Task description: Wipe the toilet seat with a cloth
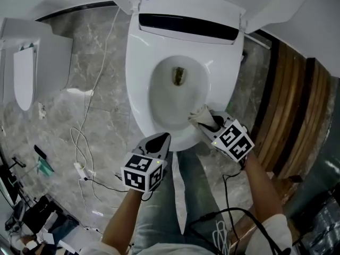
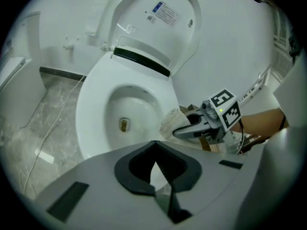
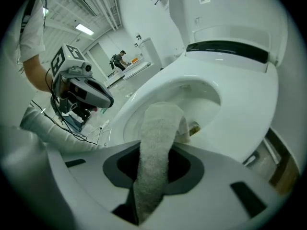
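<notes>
Grey marbled floor (image 1: pixel 90 78) surrounds one white toilet, whose lid (image 2: pixel 163 13) stands raised and whose toilet seat (image 1: pixel 139 89) is down around the bowl. One cloth (image 3: pixel 156 147), pale and folded into a long strip, is clamped between the jaws of the right gripper (image 1: pixel 208 120). Its long axis runs straight out along the jaws, and its free end points toward the bowl and lies on the seat's front right part at the inner edge. The left gripper (image 1: pixel 162 138) hangs just before the seat's front edge, tips aimed at the toilet, its jaws closed together with nothing between them. Two grippers show in all, each with one marker cube. A white cable (image 1: pixel 79 142) trails over the floor at the left.
</notes>
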A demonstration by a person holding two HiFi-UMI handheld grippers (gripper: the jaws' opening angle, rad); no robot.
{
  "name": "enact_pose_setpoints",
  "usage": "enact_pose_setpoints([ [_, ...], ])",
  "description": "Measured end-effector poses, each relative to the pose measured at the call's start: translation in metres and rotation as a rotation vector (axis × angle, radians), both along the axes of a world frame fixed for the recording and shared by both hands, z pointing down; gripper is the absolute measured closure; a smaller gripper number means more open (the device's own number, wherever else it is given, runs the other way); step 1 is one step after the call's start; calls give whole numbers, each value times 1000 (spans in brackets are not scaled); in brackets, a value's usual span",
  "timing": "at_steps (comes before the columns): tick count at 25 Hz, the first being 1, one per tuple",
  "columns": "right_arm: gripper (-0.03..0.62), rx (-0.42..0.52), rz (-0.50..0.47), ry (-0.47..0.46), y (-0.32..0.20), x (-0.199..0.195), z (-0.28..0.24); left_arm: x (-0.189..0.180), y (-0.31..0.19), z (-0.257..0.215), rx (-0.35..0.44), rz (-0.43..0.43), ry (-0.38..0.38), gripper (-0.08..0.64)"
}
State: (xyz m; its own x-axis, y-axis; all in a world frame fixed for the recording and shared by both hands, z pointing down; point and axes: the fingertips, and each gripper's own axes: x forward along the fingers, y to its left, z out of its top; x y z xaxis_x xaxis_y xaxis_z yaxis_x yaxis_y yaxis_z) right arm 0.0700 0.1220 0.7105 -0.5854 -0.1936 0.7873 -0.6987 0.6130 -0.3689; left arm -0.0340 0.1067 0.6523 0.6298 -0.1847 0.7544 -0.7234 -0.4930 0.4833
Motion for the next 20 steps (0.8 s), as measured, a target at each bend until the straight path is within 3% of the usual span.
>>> enact_pose_setpoints([
  [5, 497, -58, 62, -57, 38, -56, 3, -42, 16, 0, -64, -156, -10, 546],
  [9, 499, -62, 111, -93, 40, -106, 3, -65, 13, 6, -65, -216, -17, 546],
  [15, 499, -32, 189, -101, -1, -152, 5, -91, -7, 12, -63, -300, -5, 546],
  [20, 497, -18, 140, -108, -34, -179, 2, -117, -34, 7, -51, -342, -8, 546],
])
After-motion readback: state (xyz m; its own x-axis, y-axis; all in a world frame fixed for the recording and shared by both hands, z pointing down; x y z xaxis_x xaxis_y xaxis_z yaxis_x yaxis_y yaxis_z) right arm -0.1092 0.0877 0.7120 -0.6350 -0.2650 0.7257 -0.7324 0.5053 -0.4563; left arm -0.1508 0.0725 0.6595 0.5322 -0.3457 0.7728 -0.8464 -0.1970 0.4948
